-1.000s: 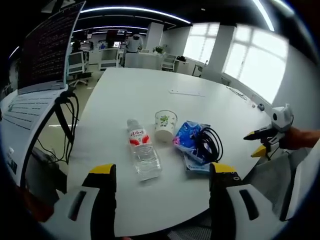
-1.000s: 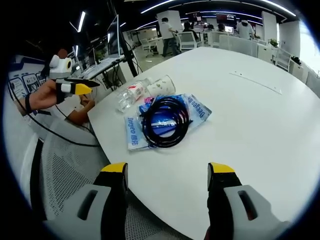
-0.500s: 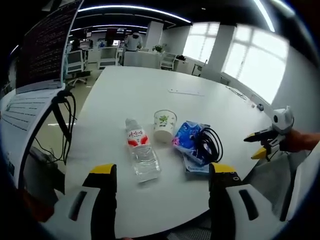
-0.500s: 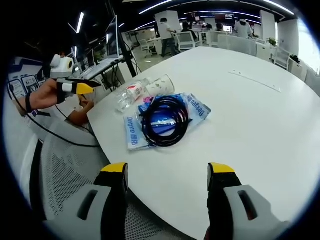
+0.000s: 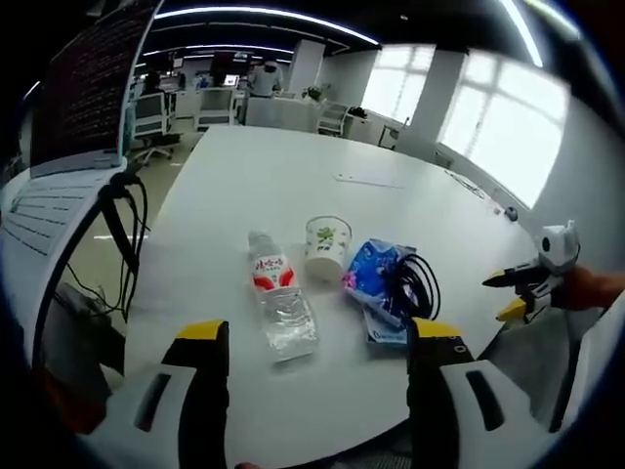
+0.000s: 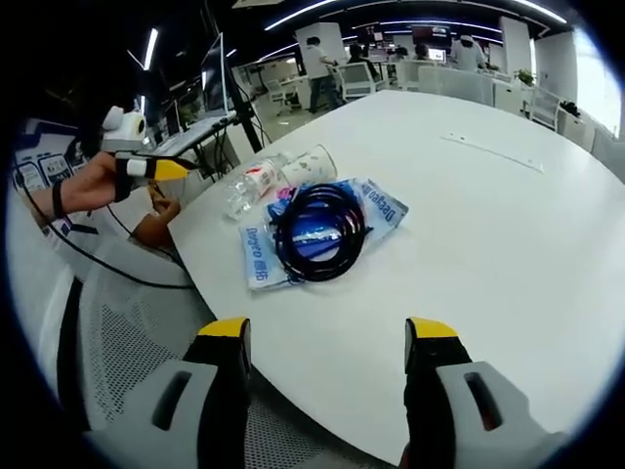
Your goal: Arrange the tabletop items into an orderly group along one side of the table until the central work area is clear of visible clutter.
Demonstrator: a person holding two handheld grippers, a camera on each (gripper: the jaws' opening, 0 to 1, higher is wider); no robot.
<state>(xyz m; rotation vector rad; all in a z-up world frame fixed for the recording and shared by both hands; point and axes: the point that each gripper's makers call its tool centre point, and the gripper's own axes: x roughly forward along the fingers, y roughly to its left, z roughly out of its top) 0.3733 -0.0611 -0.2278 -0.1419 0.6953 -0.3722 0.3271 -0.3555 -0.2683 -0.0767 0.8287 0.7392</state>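
Left gripper [image 5: 314, 337] and right gripper [image 6: 327, 337]: grey-white jaws with black inner faces and yellow tips.

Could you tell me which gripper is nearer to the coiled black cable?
Right, by my estimate. The right gripper faces the coiled black cable directly; the left gripper is off beyond the water bottle.

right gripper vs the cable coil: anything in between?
Nothing: in the right gripper view, bare white table runs from the open right gripper up to the black cable coil, which lies on the blue packets.
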